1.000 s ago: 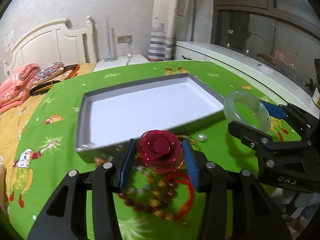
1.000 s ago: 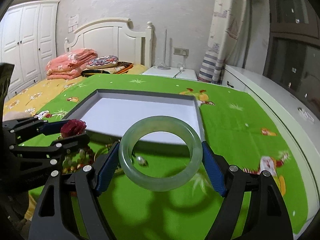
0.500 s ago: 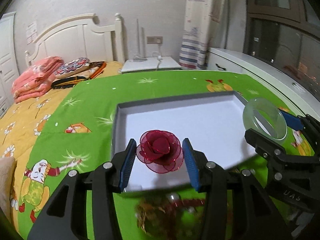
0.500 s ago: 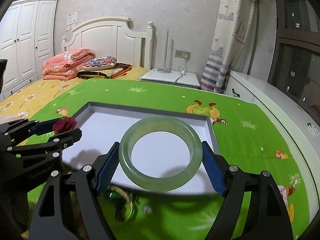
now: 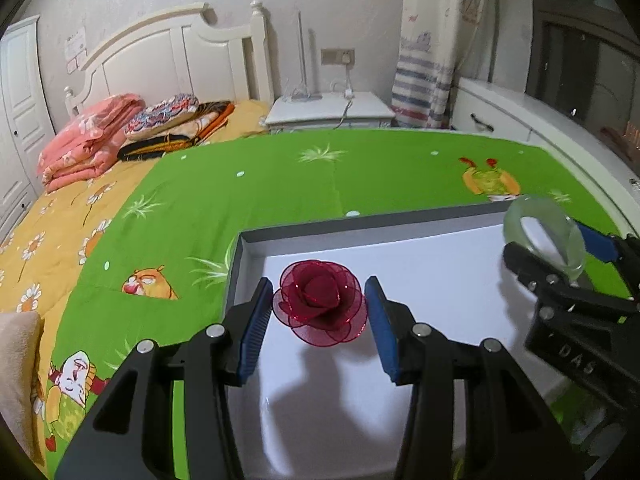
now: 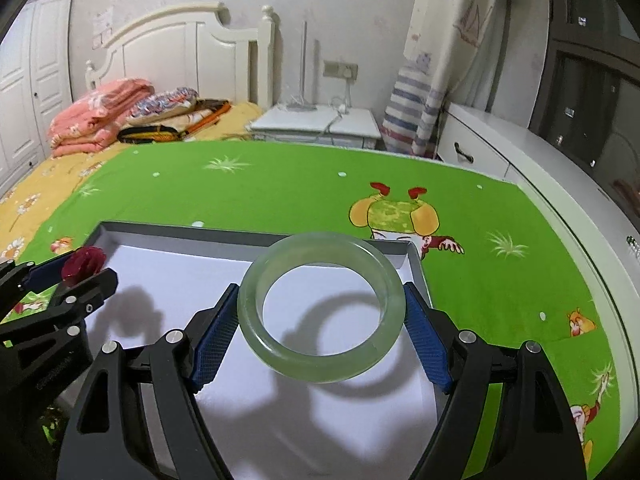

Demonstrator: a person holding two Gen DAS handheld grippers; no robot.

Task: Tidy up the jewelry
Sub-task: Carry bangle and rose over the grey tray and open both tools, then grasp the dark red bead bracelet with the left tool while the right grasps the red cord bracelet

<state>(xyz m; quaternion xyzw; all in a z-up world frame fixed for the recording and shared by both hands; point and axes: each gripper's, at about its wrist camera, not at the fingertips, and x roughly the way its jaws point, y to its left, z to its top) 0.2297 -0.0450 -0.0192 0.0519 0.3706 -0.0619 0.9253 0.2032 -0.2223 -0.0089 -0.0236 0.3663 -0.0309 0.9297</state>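
Note:
A dark red mesh rose (image 5: pixel 322 307) sits between the blue pads of my left gripper (image 5: pixel 319 320), which is shut on it above the left part of the grey-walled white tray (image 5: pixel 400 224). My right gripper (image 6: pixel 322 330) is shut on a pale green jade bangle (image 6: pixel 320 354), held flat over the tray (image 6: pixel 240 236) near its right side. The bangle (image 5: pixel 568 240) and the right gripper show at the right in the left wrist view. In the right wrist view the rose (image 6: pixel 84 265) and the left gripper's fingers (image 6: pixel 86 288) appear at the left.
The tray lies on a green cartoon-print blanket (image 5: pixel 280 184) spread over a bed with a yellow sheet (image 5: pixel 52 232). Folded pink and patterned bedding (image 5: pixel 92 136) lies by the white headboard. A white nightstand (image 6: pixel 316 124) and a white cabinet (image 6: pixel 520 148) stand behind and to the right.
Both grippers moved forward and up from the blanket in front of the tray to above its white floor, carrying the rose and the bangle. The beads left on the blanket have dropped out of view.

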